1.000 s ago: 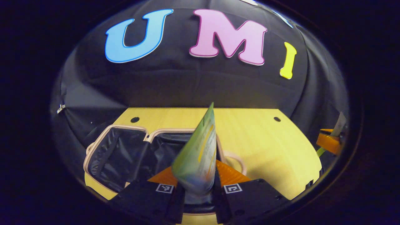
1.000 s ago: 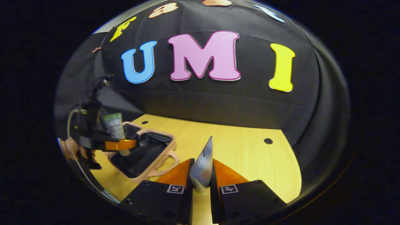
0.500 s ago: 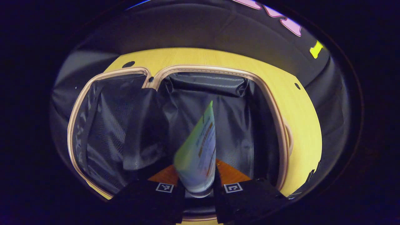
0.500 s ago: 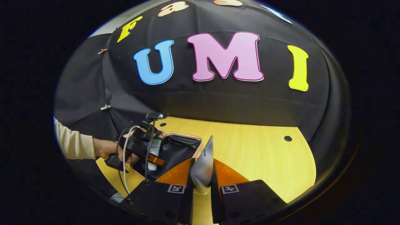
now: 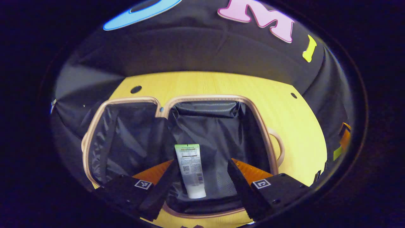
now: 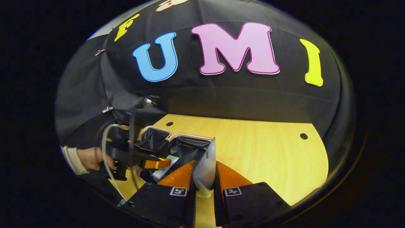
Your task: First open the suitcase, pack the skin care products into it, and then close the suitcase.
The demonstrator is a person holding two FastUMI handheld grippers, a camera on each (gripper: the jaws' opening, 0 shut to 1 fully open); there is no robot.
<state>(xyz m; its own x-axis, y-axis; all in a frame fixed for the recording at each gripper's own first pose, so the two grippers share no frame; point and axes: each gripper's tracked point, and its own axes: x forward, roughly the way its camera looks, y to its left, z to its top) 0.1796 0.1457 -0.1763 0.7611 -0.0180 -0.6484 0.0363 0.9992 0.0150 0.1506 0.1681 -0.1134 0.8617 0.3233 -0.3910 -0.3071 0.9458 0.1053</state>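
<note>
In the left gripper view the left hand-held gripper (image 5: 200, 177) hangs over the open suitcase (image 5: 177, 104), its 2 fingers spread wide and gripping nothing. Between them, down on the dark lining of the suitcase's right compartment, lies a white tube with a green end (image 5: 190, 170) — cap toward the camera, green end pointing away. The suitcase sits at the desk's (image 5: 284, 110) left side, its beige rim framing 2 black-lined halves, with a looped handle (image 5: 278, 145) on its right side. In the right gripper view the right hand-held gripper (image 6: 205, 177) is pressed onto a silvery tube (image 6: 205, 167), both orange fingers pinching it upright with the crimped end on top, above the yellow wooden desk (image 6: 269, 152). Farther off at the left of that view, the left hand-held gripper (image 6: 155, 163) is held by a hand (image 6: 91, 158) in a pale sleeve over the suitcase (image 6: 177, 139), and the white tube (image 6: 163, 167) lies just beneath its orange finger.
</note>
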